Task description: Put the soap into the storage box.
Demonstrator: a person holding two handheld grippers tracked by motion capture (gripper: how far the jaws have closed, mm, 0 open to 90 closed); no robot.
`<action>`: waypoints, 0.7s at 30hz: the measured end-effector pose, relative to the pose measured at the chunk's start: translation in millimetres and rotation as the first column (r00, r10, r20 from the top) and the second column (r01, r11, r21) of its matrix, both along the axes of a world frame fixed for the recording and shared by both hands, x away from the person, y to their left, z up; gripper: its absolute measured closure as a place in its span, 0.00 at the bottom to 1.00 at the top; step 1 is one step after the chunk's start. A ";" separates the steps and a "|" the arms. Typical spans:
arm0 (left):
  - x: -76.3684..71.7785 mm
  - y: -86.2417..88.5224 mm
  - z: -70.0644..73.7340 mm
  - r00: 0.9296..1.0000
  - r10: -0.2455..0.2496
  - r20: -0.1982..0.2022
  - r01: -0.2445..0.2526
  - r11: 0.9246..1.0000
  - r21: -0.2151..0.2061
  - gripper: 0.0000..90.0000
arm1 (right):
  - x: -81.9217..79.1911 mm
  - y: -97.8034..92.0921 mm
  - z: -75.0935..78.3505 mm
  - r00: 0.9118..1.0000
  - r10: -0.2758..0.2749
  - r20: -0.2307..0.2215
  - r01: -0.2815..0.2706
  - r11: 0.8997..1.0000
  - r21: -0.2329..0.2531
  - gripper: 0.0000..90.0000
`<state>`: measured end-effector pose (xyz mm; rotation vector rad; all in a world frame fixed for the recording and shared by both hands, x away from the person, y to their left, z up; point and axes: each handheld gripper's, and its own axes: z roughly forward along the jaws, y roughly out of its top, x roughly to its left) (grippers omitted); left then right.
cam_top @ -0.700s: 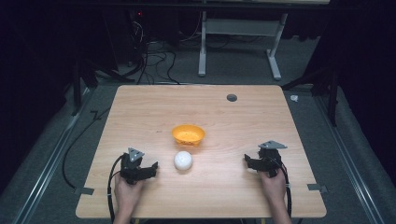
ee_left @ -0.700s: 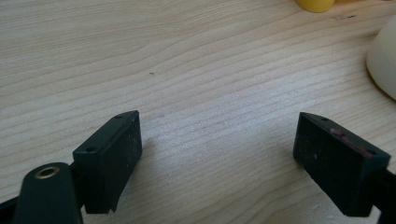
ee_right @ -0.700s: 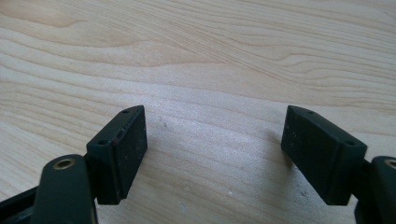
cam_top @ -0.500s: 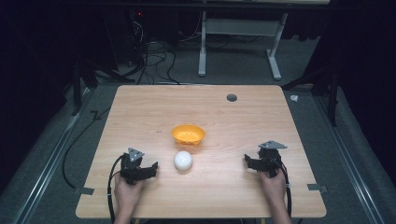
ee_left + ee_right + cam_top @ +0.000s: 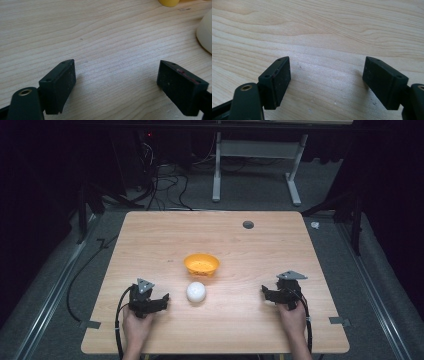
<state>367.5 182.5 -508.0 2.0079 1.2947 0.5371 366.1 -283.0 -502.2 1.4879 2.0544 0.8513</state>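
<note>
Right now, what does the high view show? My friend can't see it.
A round white ball sits on a light wooden table, just in front of a small orange plastic bowl. A person rests an open left hand-held gripper beside the ball and an open right hand-held gripper farther away.

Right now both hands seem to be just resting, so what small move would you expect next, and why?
Probably the left gripper slides toward the white ball. Its jaws stand wide open over bare wood, and the ball lies close beside it, just in front of the orange bowl. The right gripper, also open, sits farther off.
</note>
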 end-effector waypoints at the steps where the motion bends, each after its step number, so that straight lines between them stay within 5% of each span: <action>1: 0.0 0.1 0.0 1.000 0.000 0.000 0.000 1.000 0.000 0.18 | 0.0 0.0 0.0 1.000 0.000 0.000 0.000 1.000 0.000 0.26; 21: -3.5 -0.9 2.5 1.000 -0.010 0.010 0.010 1.000 -0.011 0.19 | 0.1 0.0 -0.1 1.000 0.000 0.002 0.000 1.000 0.000 0.26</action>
